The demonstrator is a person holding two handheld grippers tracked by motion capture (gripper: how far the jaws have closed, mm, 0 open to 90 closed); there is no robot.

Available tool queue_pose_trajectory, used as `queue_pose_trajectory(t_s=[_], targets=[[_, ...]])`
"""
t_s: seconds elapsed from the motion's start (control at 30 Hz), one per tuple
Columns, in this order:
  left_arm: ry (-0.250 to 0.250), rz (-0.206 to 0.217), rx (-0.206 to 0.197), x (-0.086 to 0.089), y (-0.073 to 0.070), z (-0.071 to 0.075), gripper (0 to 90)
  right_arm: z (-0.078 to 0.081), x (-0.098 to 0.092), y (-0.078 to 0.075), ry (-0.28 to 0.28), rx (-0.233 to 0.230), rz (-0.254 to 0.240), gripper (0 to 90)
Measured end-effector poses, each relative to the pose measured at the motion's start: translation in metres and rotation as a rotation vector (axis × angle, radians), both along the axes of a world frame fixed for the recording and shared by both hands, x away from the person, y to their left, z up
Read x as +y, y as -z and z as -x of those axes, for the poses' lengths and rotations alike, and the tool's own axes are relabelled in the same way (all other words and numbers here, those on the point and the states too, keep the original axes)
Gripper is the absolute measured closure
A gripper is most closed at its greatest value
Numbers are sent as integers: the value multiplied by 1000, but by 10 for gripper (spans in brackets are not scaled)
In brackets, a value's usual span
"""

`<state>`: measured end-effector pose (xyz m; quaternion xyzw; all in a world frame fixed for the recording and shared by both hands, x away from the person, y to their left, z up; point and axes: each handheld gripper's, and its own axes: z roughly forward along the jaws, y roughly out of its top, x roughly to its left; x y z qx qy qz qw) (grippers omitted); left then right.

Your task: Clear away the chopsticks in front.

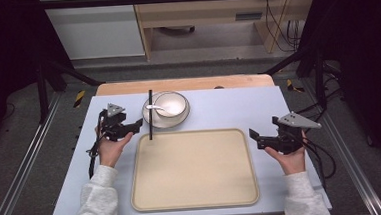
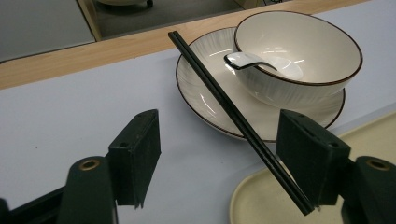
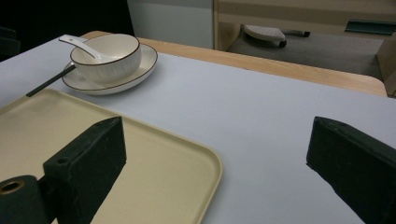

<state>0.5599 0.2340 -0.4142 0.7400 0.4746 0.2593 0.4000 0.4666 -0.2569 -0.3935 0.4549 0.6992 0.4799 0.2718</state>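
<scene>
my left gripper [image 2: 219,163] is parted around the near end of the black chopsticks [image 2: 233,114], pads not pressing yet. the chopsticks lean on the plate [image 2: 205,100] rim beside the bowl [image 2: 299,56], their near end over the tray's [image 2: 261,196] corner. my right gripper [image 3: 215,163] hangs wide, holding nothing.

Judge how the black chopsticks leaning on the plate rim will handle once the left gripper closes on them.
The chopsticks look thin, straight and stiff, so probably light and unbending. Their glossy finish may slip between the left gripper pads. Resting on the plate rim, they could pivot or separate if pinched off-centre.
</scene>
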Motion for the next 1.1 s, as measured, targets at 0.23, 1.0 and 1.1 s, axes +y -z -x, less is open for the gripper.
queue_pose_trajectory(t_s=[0.23, 1.0, 1.1], targets=[[3, -17, 24, -10, 9, -14, 384, -1, 1, 1, -3, 5, 3, 52], [4, -47, 110, -36, 34, -47, 719, -3, 3, 3, -9, 16, 15, 54], [2, -44, 110, -36, 34, -49, 751, -3, 3, 4, -9, 16, 17, 55]])
